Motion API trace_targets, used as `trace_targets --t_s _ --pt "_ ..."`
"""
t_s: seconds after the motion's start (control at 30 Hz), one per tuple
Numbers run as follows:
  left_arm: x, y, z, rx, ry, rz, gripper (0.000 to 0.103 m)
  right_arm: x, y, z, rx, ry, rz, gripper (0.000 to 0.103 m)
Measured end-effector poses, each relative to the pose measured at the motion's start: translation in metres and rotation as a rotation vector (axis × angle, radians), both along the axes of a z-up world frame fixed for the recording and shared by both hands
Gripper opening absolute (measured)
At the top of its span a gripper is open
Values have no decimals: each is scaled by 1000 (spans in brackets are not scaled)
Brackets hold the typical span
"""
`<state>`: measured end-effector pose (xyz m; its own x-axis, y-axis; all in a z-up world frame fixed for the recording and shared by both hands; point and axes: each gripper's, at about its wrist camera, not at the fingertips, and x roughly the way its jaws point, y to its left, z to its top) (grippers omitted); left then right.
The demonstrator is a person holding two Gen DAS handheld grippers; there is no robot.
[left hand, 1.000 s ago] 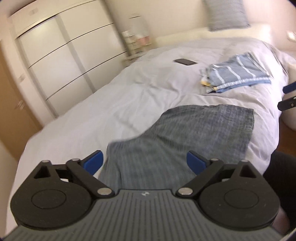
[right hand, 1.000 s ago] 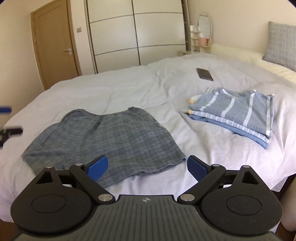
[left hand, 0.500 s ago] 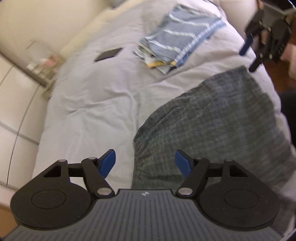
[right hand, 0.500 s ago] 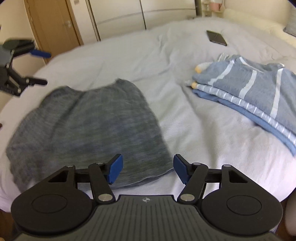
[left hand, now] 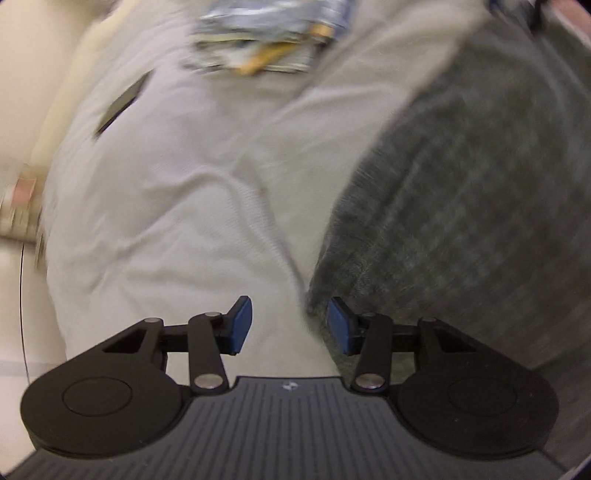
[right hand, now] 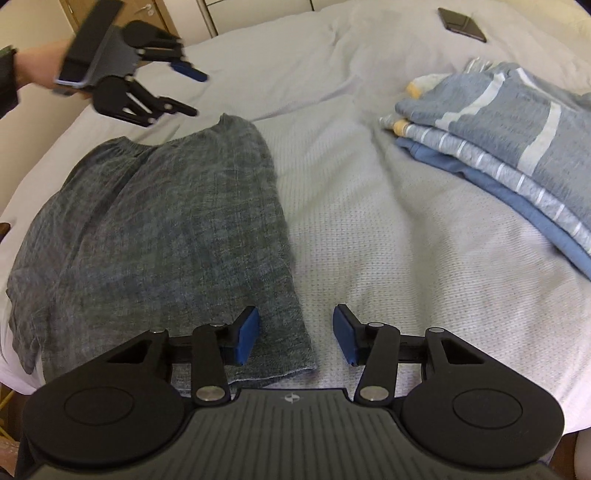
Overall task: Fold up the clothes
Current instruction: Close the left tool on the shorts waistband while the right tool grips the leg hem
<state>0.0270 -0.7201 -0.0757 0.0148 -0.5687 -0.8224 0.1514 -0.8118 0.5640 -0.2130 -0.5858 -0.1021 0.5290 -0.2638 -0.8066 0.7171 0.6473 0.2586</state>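
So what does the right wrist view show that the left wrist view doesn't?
Only the right wrist view: the left gripper from outside above the far edge of the grey garment, the hand holding it, a wooden door, and the right gripper, jaws closing over the garment's near corner.

Only the left wrist view: its own jaws closing at the garment's edge, nothing pinched yet.

Both: the garment, the pale bedcover, the folded striped stack and the phone.
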Motion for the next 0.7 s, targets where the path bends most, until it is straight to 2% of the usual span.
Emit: trace_targets --t_s 0.13,0.3,0.37,0.5,0.6,0.7 --pt "-7 -12 -22 37 -94 -103 41 0 -1 -2 13 -11 6 49" --pt "-16 -22 -42 112 -169 -201 39 -3 -4 -4 20 -18 12 46" --pt "-19 -24 -47 147 -189 -221 34 -3 -5 -5 24 -21 12 43" --pt "-23 -22 -56 207 -214 -228 8 -4 -4 -6 28 -25 15 38" --pt "-22 -19 -60 208 -215 -227 4 -5 -2 -6 30 -29 18 34" --pt "-21 -21 -58 203 -198 -192 4 -6 -1 -8 32 -31 18 21"
